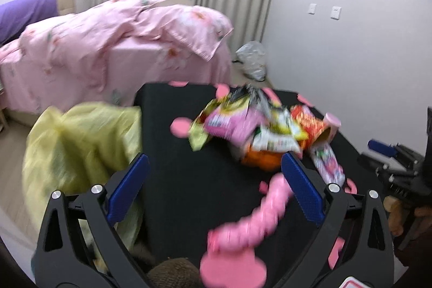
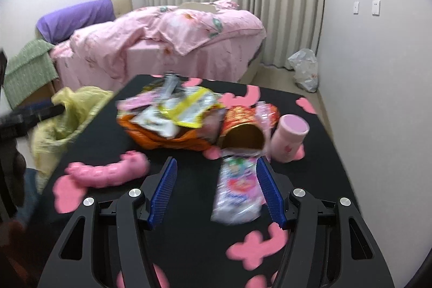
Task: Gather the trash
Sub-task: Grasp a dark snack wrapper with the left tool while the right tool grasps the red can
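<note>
Right wrist view, right gripper [image 2: 216, 189] spread wide and empty over the black table [image 2: 318, 180], one clear wrapper [image 2: 237, 193] lying between its fingers, wrapper pile [image 2: 172, 118] ahead, one pink bottle [image 2: 290, 138] ahead-right, one pink toy [image 2: 108, 173] left, left gripper [image 1: 216, 186] also spread, yellow bag [image 1: 78, 147] to its left.

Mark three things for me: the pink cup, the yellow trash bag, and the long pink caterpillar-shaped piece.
pink cup [image 2: 290, 138]: right wrist view, on its side wall.
yellow trash bag [image 1: 78, 147]: left wrist view, on the crumpled plastic beside the table.
pink caterpillar-shaped piece [image 2: 108, 173]: right wrist view, on the middle of its body.
</note>
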The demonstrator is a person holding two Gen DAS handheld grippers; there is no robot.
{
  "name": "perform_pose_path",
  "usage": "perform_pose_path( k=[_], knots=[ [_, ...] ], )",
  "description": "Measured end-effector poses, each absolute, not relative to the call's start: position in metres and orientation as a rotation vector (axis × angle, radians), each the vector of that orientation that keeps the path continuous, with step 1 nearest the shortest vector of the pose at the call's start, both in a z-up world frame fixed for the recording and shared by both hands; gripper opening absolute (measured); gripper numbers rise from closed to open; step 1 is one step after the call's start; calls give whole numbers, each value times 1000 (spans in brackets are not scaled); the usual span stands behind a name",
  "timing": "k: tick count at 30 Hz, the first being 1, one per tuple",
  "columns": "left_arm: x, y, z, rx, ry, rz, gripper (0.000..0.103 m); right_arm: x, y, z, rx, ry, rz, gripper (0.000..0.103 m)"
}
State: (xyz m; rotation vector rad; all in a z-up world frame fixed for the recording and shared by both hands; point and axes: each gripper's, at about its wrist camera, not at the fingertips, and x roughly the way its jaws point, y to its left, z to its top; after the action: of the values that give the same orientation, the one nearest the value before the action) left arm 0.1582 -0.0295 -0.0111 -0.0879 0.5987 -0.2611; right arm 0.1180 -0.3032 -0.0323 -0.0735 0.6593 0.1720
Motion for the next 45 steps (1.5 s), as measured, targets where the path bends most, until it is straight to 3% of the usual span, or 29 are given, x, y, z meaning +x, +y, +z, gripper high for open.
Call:
perform_pose_path(
  k=[5,13,14,16,20,29,35,39,45],
  knots=[
    [232,-65,-5,-38,696,-386,94,154,-324,-45,-59,695,148,58],
    [334,-120,-21,-42,795,-414,73,168,-355,-69,17,726,95,58],
    [341,-121,-26,-47,815,-408,68,168,-357,-71,22,727,89,58],
    [353,-125,-40,-59,876,-419,45,168,-362,-74,32,727,79,58],
    [336,-124,-38,-77,865,-451,32,164,-368,-70,52,704,93,58],
    [248,-96,8,-103,717,-444,31,207,-340,-64,39,691,184,58],
    [218,-73,-2,-117,741,-389,31,247,-320,-86,-62,757,178,58],
    [205,-61,-12,-140,756,-363,31,238,-322,-75,-9,772,237,44],
    [190,-40,-10,-211,721,-354,31,209,-316,-22,9,672,287,43]
  ],
)
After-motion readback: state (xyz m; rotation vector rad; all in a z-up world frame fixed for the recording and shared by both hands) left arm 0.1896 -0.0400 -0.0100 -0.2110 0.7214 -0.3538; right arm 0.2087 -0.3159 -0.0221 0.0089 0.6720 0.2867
